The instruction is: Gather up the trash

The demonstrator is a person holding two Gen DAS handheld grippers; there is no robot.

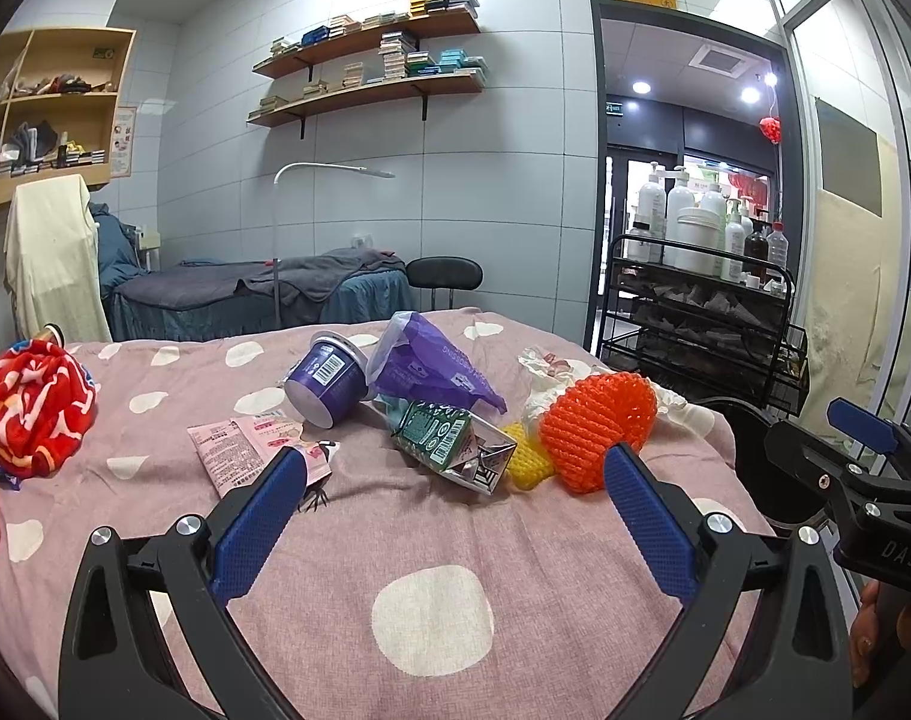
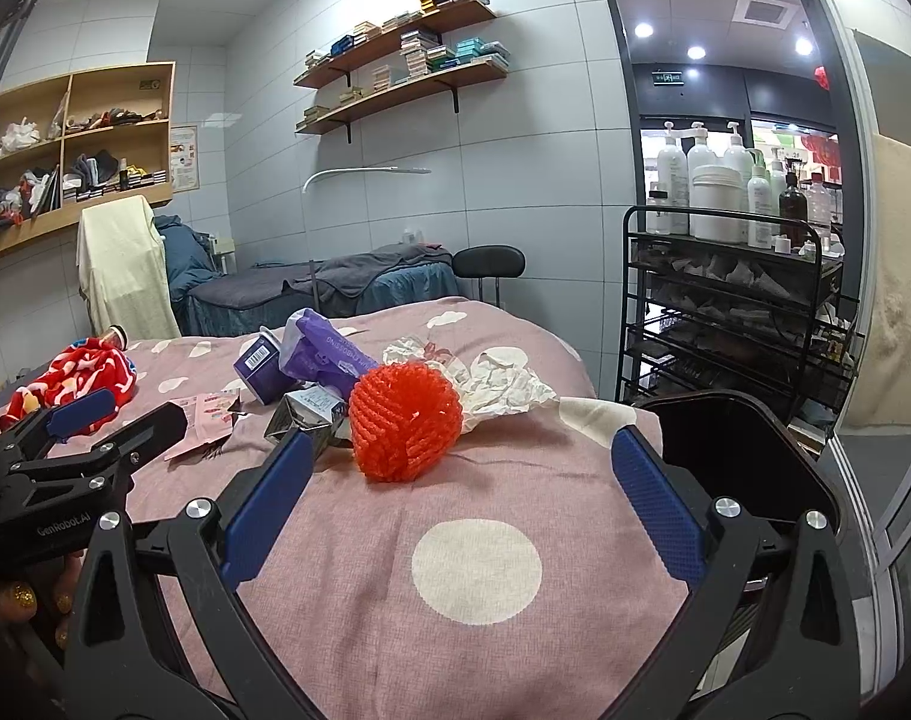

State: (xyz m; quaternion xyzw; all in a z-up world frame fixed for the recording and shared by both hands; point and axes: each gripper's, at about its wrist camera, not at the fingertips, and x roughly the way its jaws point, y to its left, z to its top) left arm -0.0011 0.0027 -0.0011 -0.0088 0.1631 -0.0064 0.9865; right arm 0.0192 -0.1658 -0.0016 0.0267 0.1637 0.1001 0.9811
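Observation:
Trash lies on a pink spotted bedspread (image 1: pixel 431 600): a purple cup (image 1: pixel 326 381) on its side, a purple plastic bag (image 1: pixel 422 369), a green carton (image 1: pixel 449 444), a pink sachet (image 1: pixel 248 444), a yellow foam net (image 1: pixel 530 459), an orange foam net (image 1: pixel 596 429) and crumpled white paper (image 2: pixel 497 387). My left gripper (image 1: pixel 455 480) is open, just short of the carton. My right gripper (image 2: pixel 461 459) is open, close in front of the orange foam net (image 2: pixel 404 426). A black bin (image 2: pixel 737 450) stands at the bed's right edge.
A red patterned cloth (image 1: pixel 32 414) lies at the bed's left. A black trolley (image 2: pixel 731 312) with white bottles stands to the right by the doorway. Behind are a massage bed (image 1: pixel 263 294), a black stool (image 1: pixel 443 273) and wall shelves (image 1: pixel 371 66).

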